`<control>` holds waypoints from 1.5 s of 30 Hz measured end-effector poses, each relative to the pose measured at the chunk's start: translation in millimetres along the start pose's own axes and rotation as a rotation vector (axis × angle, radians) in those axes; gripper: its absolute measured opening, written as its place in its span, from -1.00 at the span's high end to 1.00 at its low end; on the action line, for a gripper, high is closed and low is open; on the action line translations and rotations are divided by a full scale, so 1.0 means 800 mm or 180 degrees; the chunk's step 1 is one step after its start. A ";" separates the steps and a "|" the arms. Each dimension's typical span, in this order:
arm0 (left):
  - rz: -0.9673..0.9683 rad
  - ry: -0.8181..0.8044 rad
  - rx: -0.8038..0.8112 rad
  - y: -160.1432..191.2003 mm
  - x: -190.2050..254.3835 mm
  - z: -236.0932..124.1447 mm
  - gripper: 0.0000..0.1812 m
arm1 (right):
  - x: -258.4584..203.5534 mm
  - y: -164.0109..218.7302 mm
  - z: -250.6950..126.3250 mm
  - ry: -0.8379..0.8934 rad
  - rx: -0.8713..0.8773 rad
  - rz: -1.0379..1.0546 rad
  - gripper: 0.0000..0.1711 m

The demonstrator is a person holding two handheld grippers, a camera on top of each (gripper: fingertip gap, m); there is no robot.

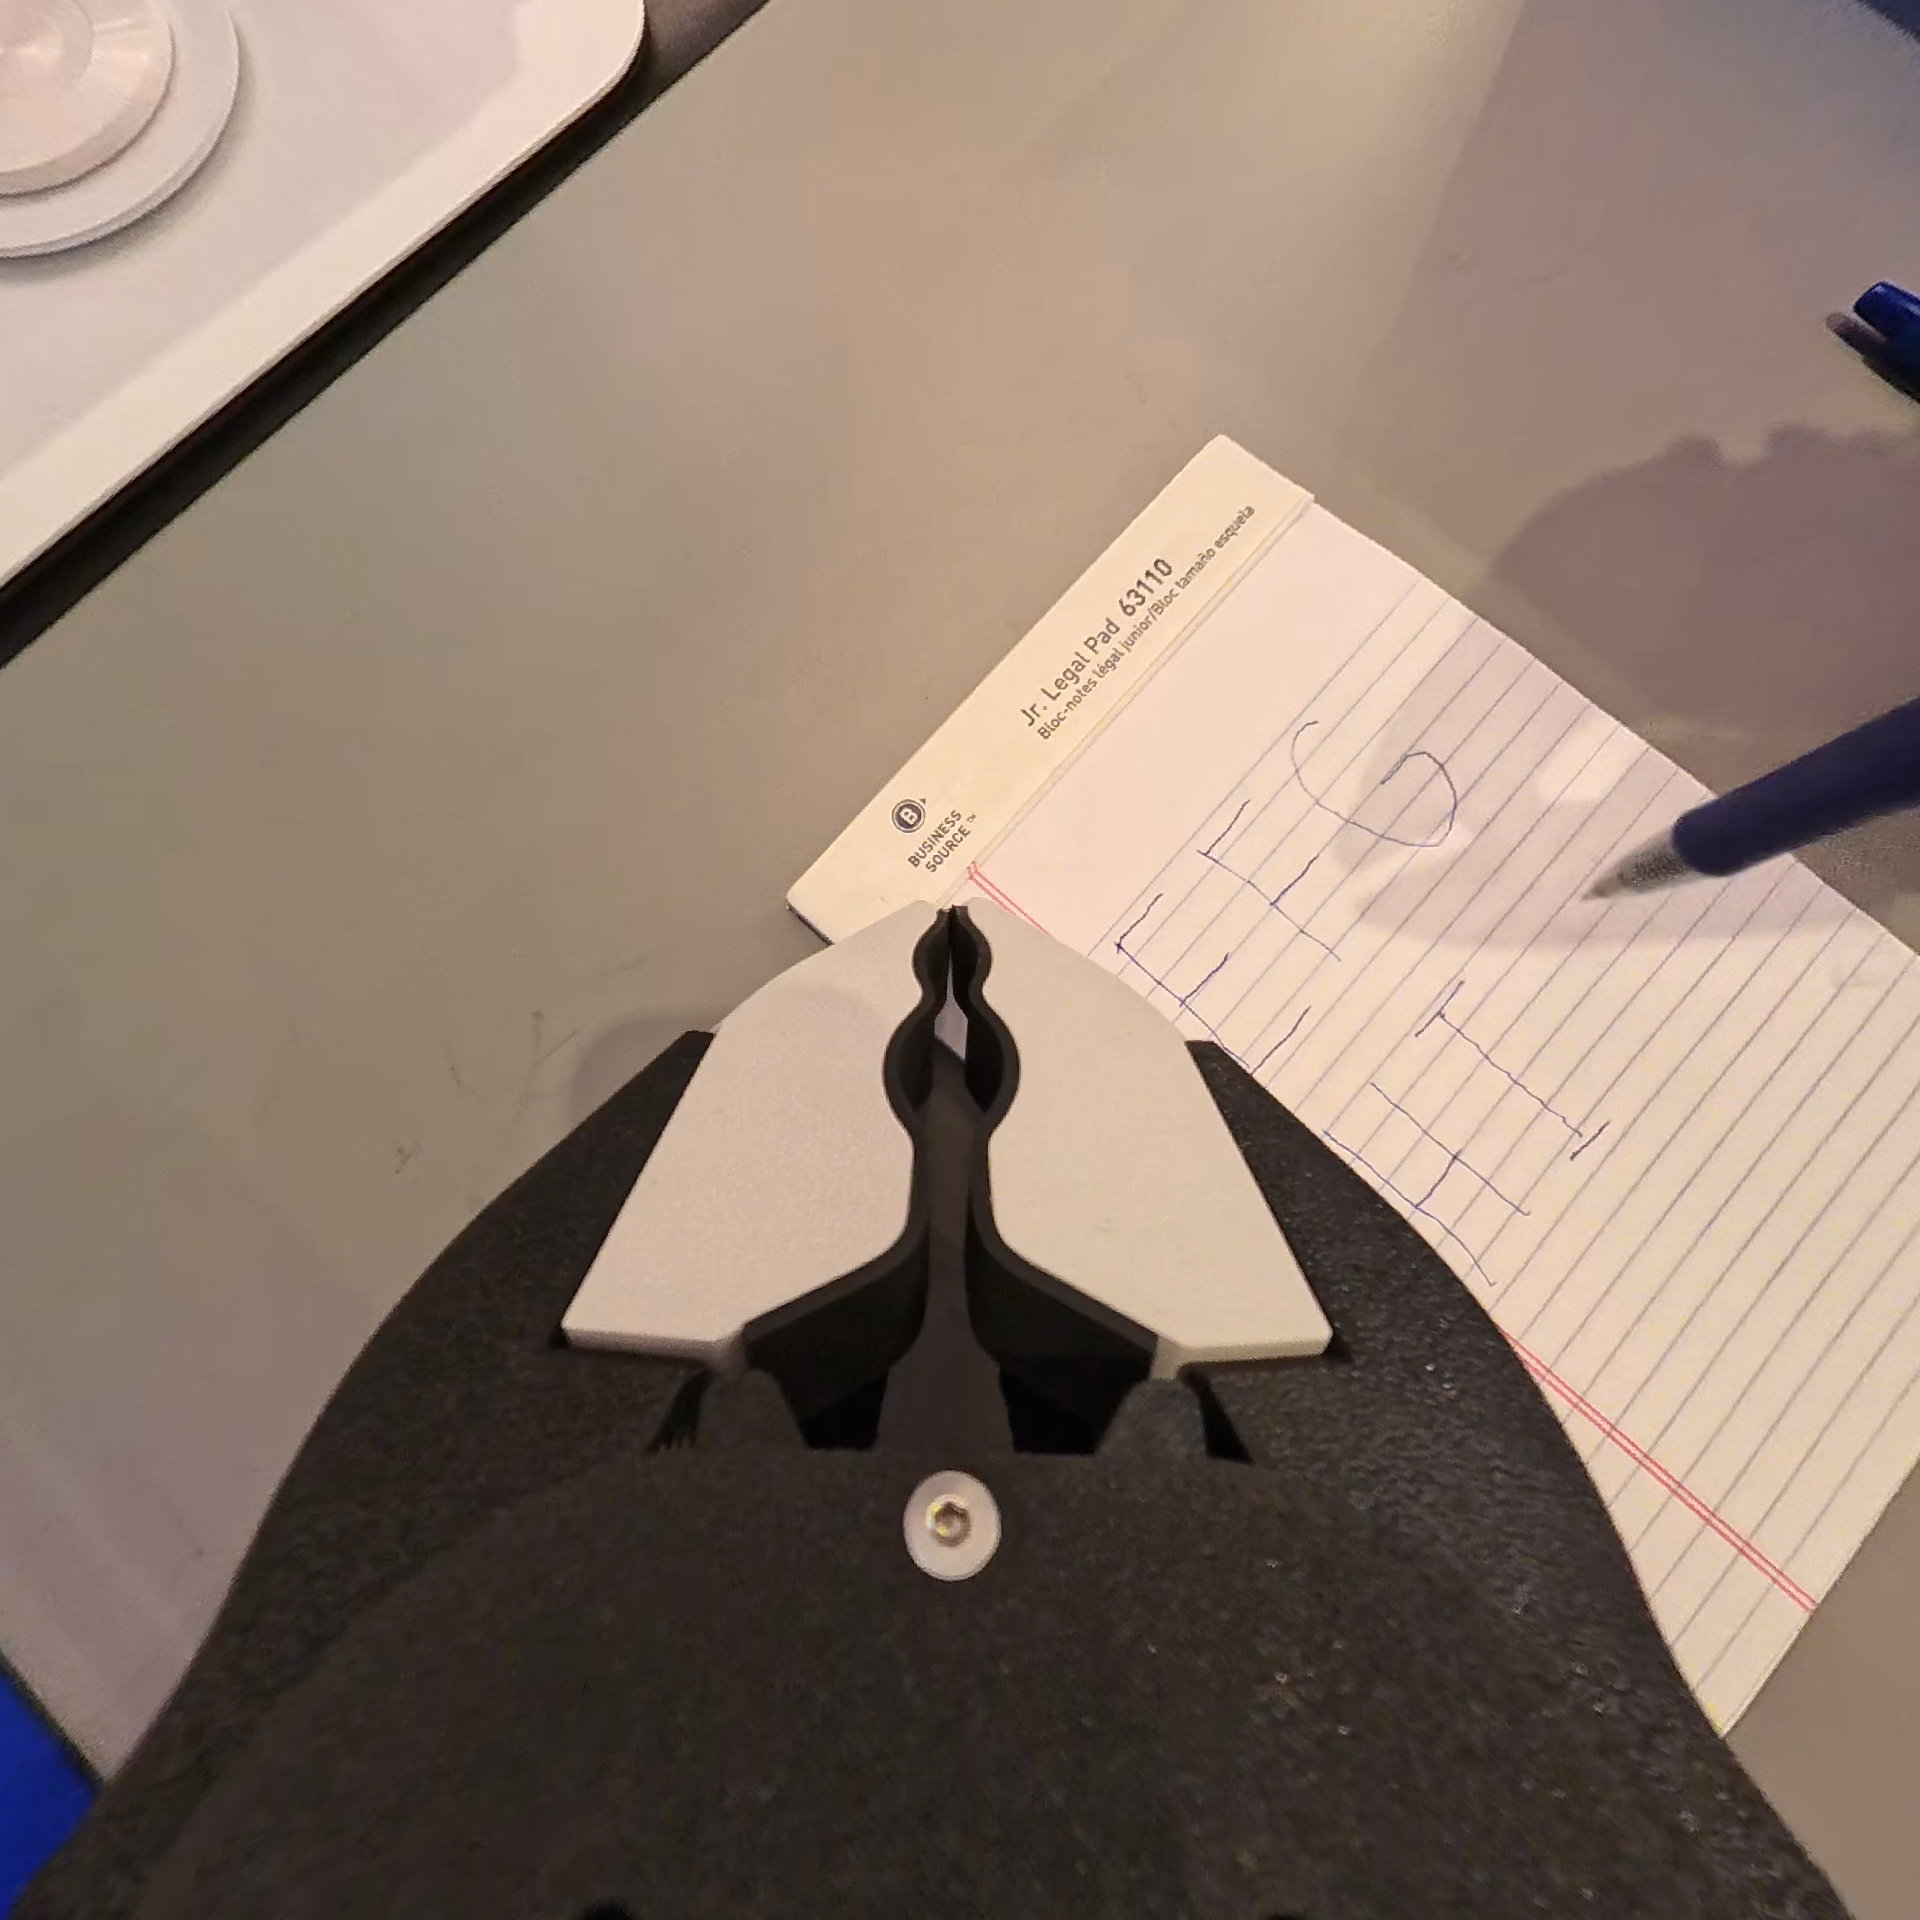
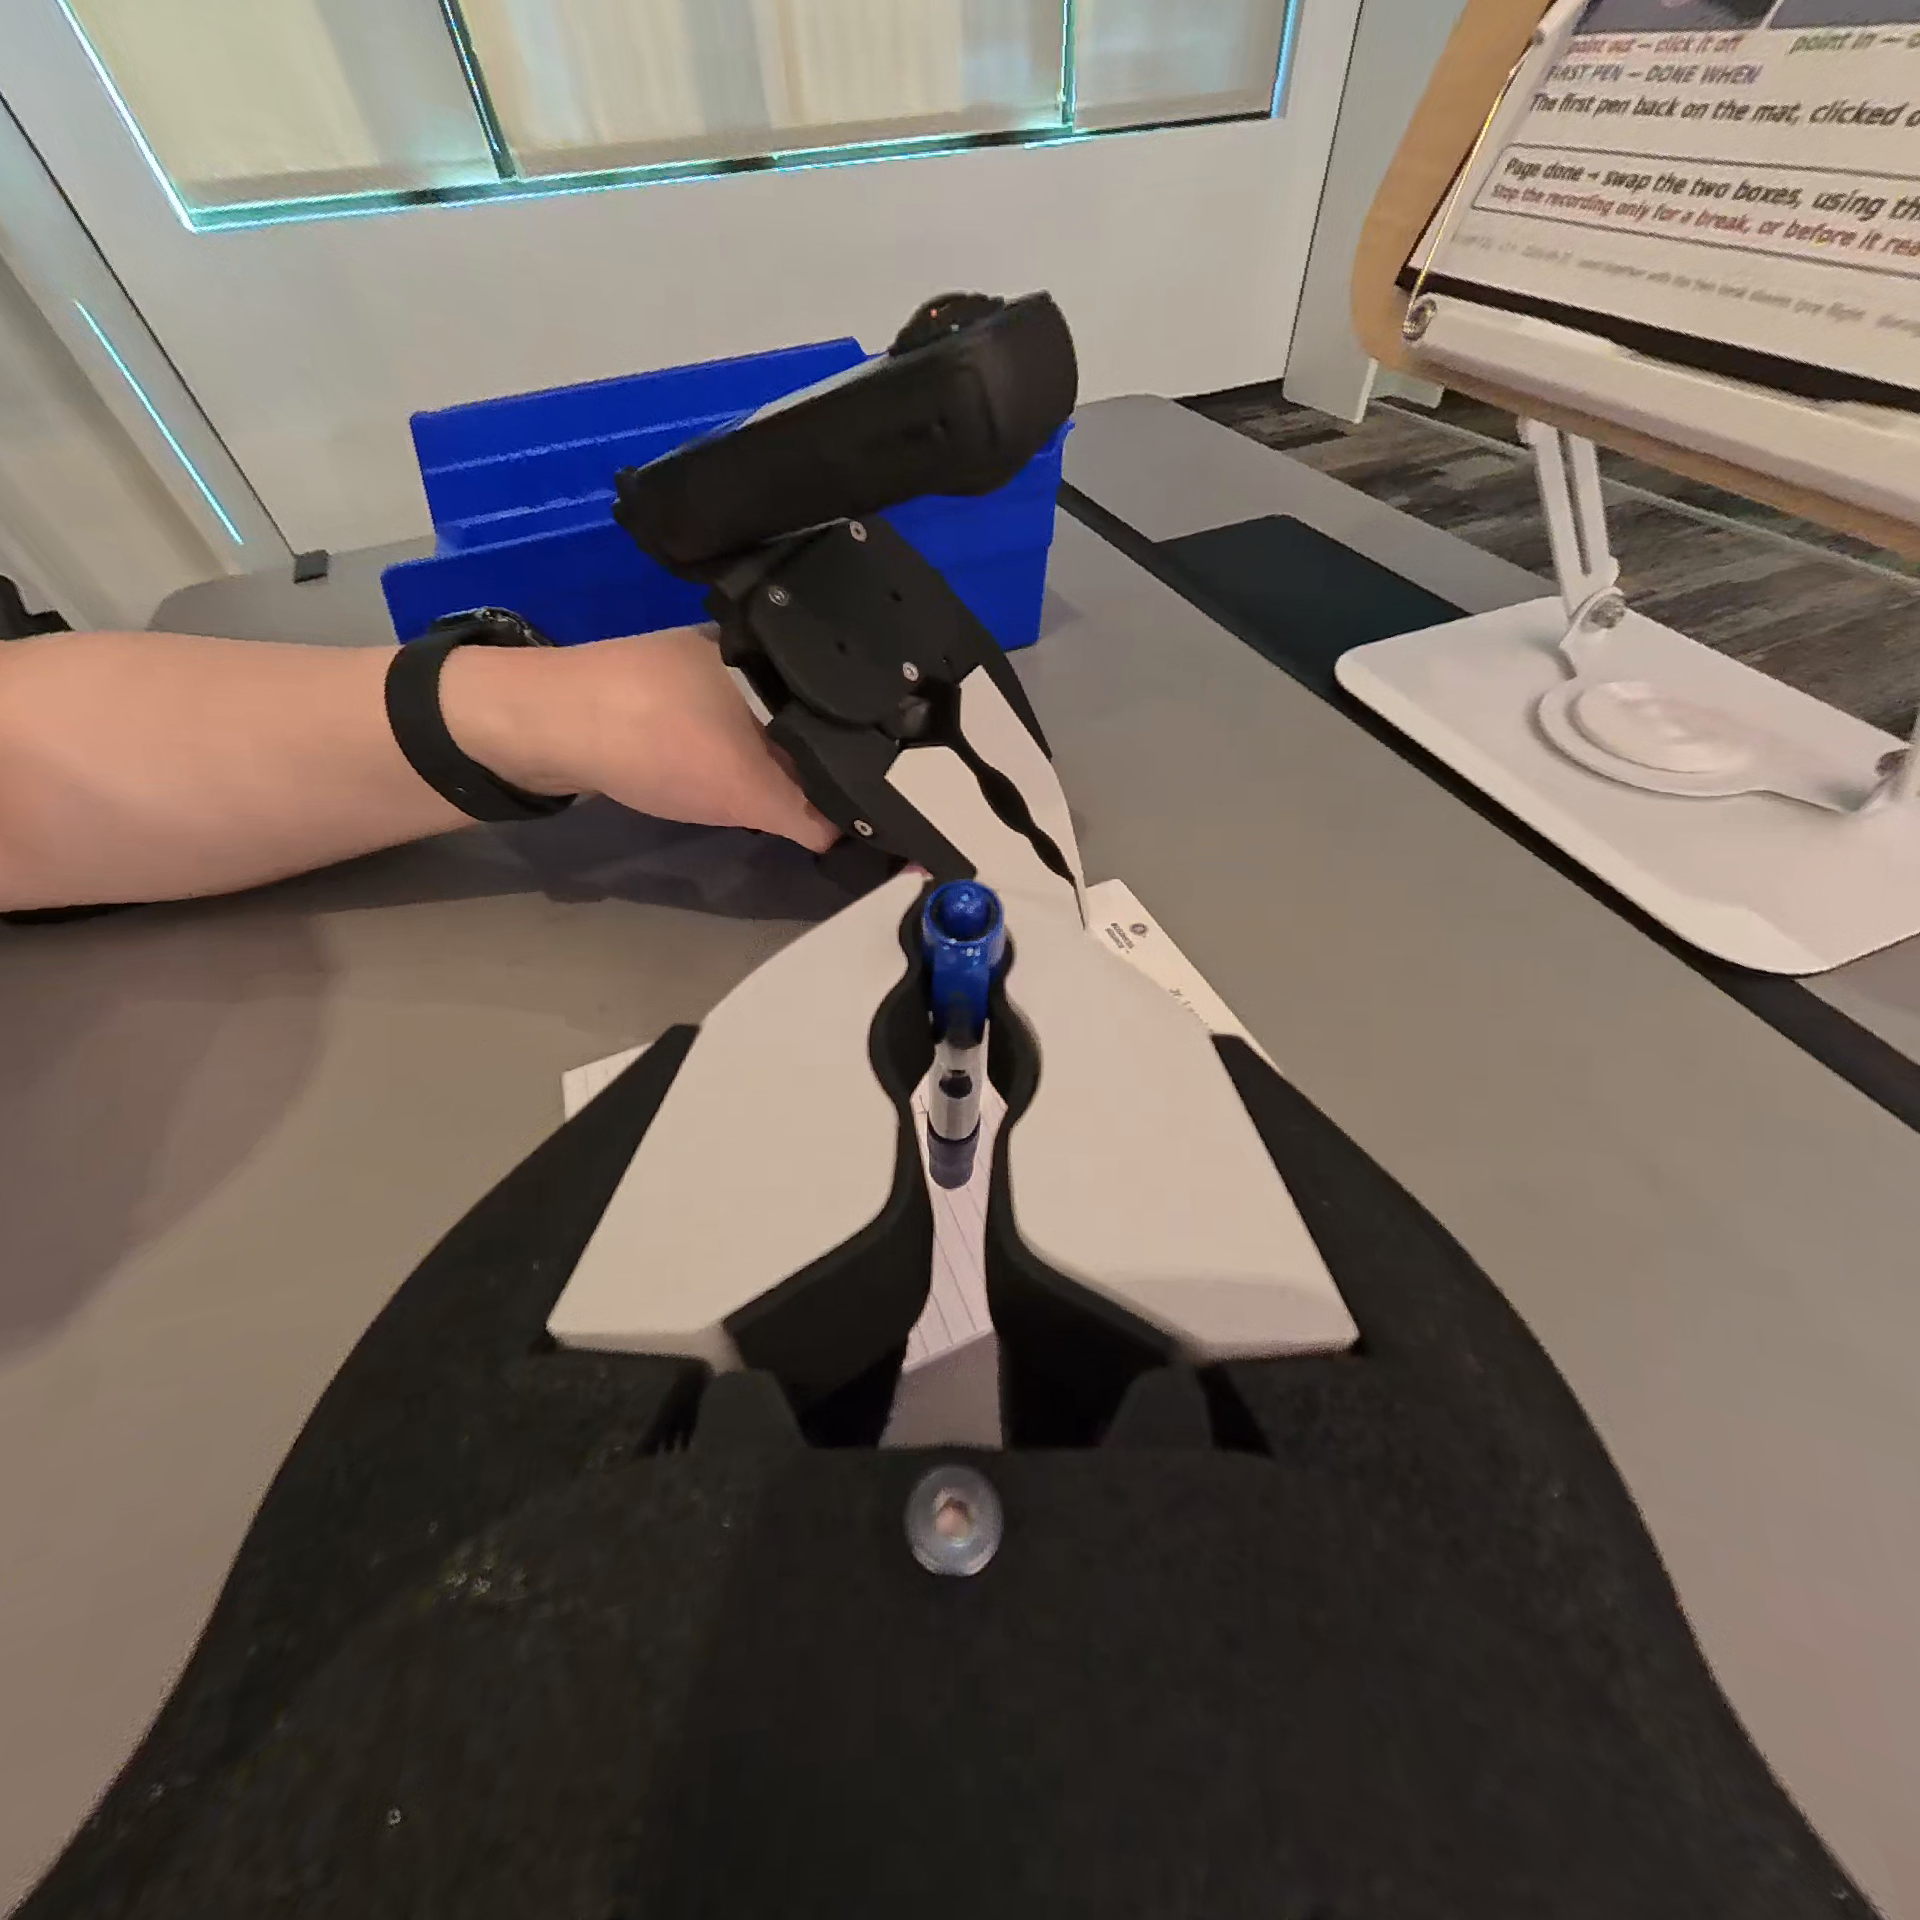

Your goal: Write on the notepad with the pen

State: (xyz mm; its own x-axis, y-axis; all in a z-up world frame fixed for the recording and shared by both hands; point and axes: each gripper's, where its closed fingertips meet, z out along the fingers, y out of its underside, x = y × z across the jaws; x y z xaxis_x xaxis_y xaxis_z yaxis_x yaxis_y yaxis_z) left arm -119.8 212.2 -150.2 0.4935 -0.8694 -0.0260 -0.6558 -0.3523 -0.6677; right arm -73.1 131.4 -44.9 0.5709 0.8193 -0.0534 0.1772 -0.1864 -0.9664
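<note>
A white lined notepad (image 1: 1475, 1039) with blue handwriting lies on the grey table. My left gripper (image 1: 954, 916) is shut and empty, its tips pressing on the pad's top corner by the header strip. It also shows in the right wrist view (image 2: 1075, 904), held by a hand, tips down on the pad (image 2: 1153, 961). My right gripper (image 2: 961, 940) is shut on a blue pen (image 2: 961, 1029), which stands steeply. In the left wrist view the pen (image 1: 1787, 821) comes in from the right, its tip at or just above the page. Contact cannot be told.
A white stand base (image 1: 260, 208) sits at the far left; in the right wrist view it (image 2: 1621, 748) carries a tilted printed sheet (image 2: 1714, 177). A blue bin (image 2: 582, 499) stands behind the left gripper. Another blue pen (image 1: 1886, 322) lies beyond the pad. The grippers' ends are close to 15 cm from one another.
</note>
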 end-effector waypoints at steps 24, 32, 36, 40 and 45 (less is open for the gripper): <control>0.0005 -0.0006 -0.0001 0.000 0.000 0.000 1.00 | 0.005 0.010 0.004 -0.0074 -0.0052 0.0036 0.94; -0.0005 0.0001 0.0004 0.000 0.000 0.000 1.00 | -0.003 0.013 0.001 -0.0103 -0.0167 -0.0018 0.94; -0.0004 0.0001 0.0005 0.000 0.000 0.000 1.00 | -0.007 0.013 0.001 -0.0148 -0.0203 -0.0029 0.94; -0.0008 0.0002 0.0006 0.000 0.000 0.000 1.00 | -0.010 0.014 0.000 -0.0197 -0.0237 -0.0020 0.94; -0.0011 0.0003 0.0007 0.000 0.000 0.000 1.00 | -0.016 0.014 0.000 -0.0262 -0.0276 -0.0030 0.94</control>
State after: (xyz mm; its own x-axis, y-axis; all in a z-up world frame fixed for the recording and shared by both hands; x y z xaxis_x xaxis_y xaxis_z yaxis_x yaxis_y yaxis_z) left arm -119.8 211.8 -150.2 0.4952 -0.8685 -0.0230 -0.6529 -0.3545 -0.6694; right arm -78.3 119.1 -55.2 0.5018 0.8623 -0.0682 0.2530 -0.2217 -0.9417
